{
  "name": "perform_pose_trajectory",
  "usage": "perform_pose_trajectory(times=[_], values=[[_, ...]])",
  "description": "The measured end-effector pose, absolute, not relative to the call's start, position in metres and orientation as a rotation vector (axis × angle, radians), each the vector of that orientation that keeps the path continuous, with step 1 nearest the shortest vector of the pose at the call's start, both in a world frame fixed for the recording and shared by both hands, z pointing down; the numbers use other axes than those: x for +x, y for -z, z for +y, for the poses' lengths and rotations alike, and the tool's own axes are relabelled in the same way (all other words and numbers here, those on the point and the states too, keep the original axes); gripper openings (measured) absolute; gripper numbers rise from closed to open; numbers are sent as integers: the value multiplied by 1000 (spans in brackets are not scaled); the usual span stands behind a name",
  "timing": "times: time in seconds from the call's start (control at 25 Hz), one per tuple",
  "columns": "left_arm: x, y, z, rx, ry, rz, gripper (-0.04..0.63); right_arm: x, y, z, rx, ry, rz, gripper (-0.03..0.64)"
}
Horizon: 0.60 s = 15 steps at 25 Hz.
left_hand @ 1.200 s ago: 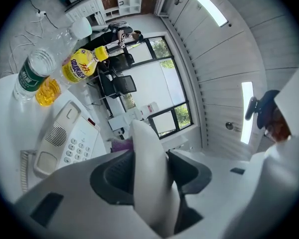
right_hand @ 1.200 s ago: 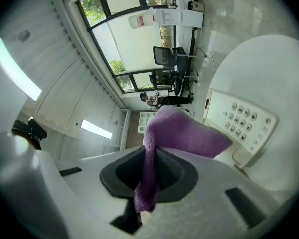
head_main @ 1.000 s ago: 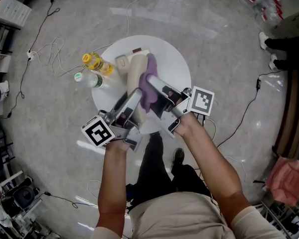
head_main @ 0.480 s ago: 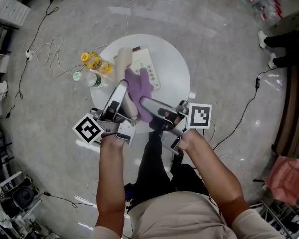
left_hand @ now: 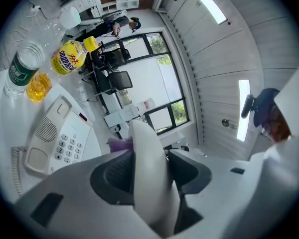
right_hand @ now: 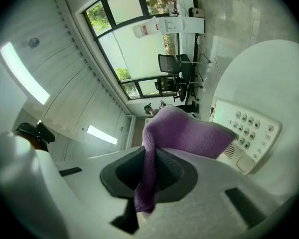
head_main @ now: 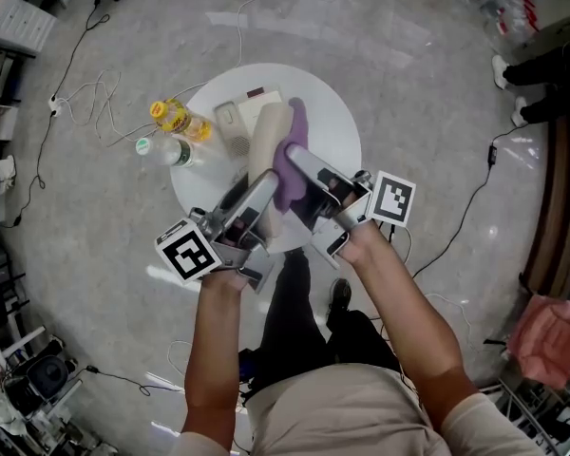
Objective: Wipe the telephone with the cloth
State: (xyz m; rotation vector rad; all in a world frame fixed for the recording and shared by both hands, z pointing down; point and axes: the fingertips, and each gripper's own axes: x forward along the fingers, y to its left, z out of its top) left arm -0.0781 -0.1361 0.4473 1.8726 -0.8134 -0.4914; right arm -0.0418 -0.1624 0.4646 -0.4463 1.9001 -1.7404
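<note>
On the round white table [head_main: 334, 112] stands the cream telephone base [head_main: 239, 122], with its keypad [left_hand: 65, 146] in the left gripper view. My left gripper [head_main: 259, 186] is shut on the cream handset [head_main: 268, 139], lifted off the base; the handset [left_hand: 150, 178] fills the gap between the jaws. My right gripper [head_main: 293, 158] is shut on the purple cloth [head_main: 289, 150], which lies against the handset's right side. A fold of the cloth [right_hand: 187, 132] is clamped between the jaws and drapes forward, with the base [right_hand: 246, 128] behind it.
A yellow-labelled bottle [head_main: 174, 117] and a clear green-capped bottle [head_main: 160, 150] stand at the table's left edge. Cables [head_main: 85, 93] trail over the grey floor. Someone's shoes [head_main: 509, 91] show at the far right. The table's right part is bare.
Half a second ago both grippers sat lower and further left, the cloth nearer the handset's lower end. Handset and cloth are now back up right, as a second ago.
</note>
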Motion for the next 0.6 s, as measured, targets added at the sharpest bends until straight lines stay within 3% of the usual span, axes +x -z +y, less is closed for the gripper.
perform_pose_trajectory(times=[0.16, 0.32, 0.6], values=[[-84, -450, -138, 1875, 451, -887, 209, -28, -460, -172, -537, 1722, 1934, 34], [-94, -463, -136, 1952, 242, -1021, 209, -7, -423, -180, -704, 1465, 2273, 34], [-87, -476, -129, 2085, -55, -1118, 209, -80, -395, -151, -568, 1086, 3068, 34]])
